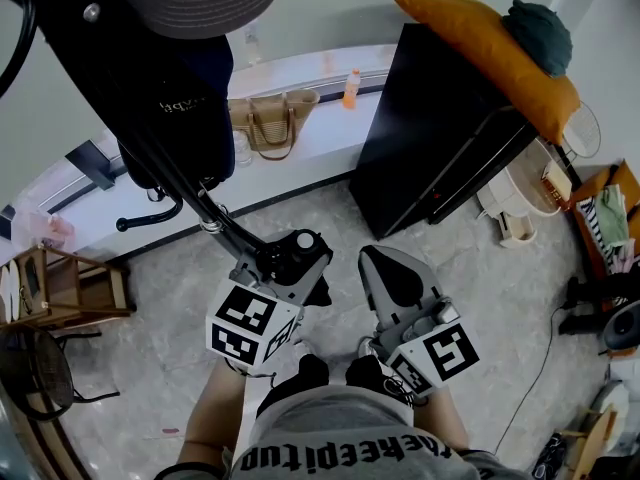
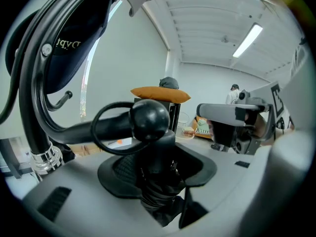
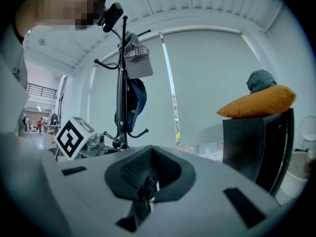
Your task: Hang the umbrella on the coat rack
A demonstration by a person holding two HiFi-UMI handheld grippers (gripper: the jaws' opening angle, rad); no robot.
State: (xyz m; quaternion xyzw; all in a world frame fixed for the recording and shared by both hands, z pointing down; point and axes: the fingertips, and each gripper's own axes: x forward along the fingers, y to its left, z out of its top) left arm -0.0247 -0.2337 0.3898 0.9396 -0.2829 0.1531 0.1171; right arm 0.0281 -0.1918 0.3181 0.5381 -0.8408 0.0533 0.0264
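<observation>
— Tall black metal coat rack [image 3: 120, 127], planted at the far left edge of the grey marbled floor [image 1: 500, 348]. Whereabouts of the umbrella?

— Folded black fabric umbrella [image 2: 153, 152], pinched between the jaws of the left gripper [image 2: 158, 181], right up at a ball-tipped lower hook [image 2: 148, 118] of the rack. Right gripper [image 3: 148, 184] pressed together on nothing, idle just beside.

— Handling?

— Probably light and compact. Soft, slippery cloth over stiff ribs, so liable to slide in a loose pinch. Best gripped firmly around the bundled middle, as now.

— And the thin black strap loop [image 2: 92, 129]?

— Limp, easily snagged. Seems ringed around the hook's arm behind the ball, though hard to confirm from this angle. Worth seating fully before letting go.
</observation>
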